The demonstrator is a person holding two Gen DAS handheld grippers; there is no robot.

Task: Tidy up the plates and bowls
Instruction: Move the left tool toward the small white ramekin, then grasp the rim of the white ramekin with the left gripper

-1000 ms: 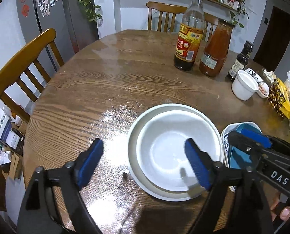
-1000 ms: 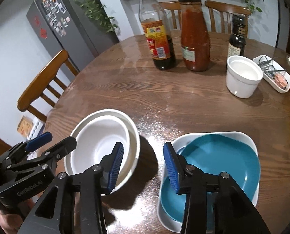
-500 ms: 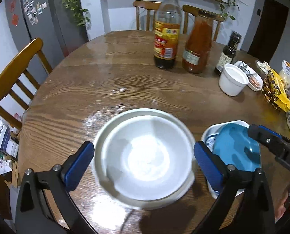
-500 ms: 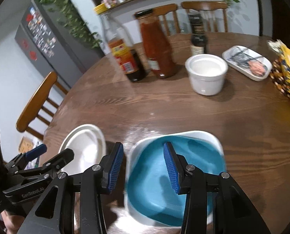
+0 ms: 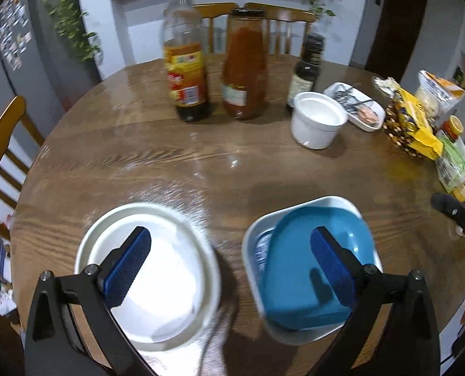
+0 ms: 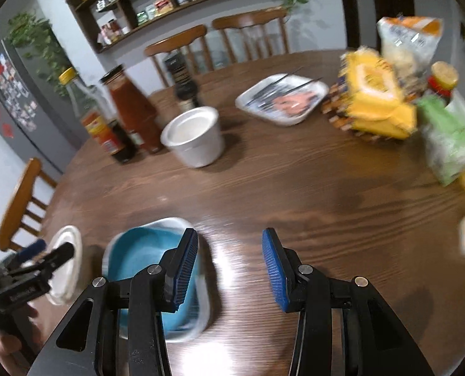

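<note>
A white bowl (image 5: 166, 285) sits inside a white plate (image 5: 85, 247) at the table's near left. To its right a blue dish (image 5: 298, 269) rests in a white square dish (image 5: 335, 202). My left gripper (image 5: 229, 266) is open and empty, straddling the gap between the two stacks. My right gripper (image 6: 229, 269) is open and empty over bare wood, just right of the blue dish (image 6: 141, 257). A white ramekin (image 6: 194, 138) and a patterned rectangular plate (image 6: 282, 98) stand farther back.
A soy sauce bottle (image 5: 185, 62), a red sauce jar (image 5: 245, 65) and a small dark bottle (image 5: 307, 65) stand at the back. Snack bags (image 6: 376, 94) and a jar (image 6: 442, 81) crowd the right side. Wooden chairs ring the round table (image 6: 295, 181).
Both grippers have swung to the right. The left one moved from around the white bowl to between the two stacks. The right one moved off the blue dish and opened wider.
</note>
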